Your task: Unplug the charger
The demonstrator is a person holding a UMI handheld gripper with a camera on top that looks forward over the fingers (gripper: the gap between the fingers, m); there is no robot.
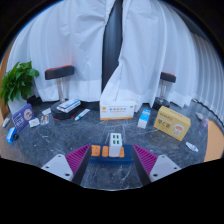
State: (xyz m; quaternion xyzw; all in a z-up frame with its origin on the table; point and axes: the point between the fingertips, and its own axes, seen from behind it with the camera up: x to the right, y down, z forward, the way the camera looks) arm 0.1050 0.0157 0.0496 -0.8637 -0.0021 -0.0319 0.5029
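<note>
We see the charger dead ahead at twelve o'clock on the tabletop, between our wide-open, empty claw fingers

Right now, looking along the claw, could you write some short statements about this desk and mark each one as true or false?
1. A green leafy potted plant stands at the far left side of the dark marble-pattern table. True.
2. The claw is shut on the yellow cardboard box. False: the yellow box lies beyond the right finger, and the fingers are open.
3. A small white block with orange parts sits between the magenta pads. True.
4. Nobody is behind the table. False: a person in a white shirt with a dark tie is there.
5. A white rectangular box with printing lies beyond the fingers. True.
</note>
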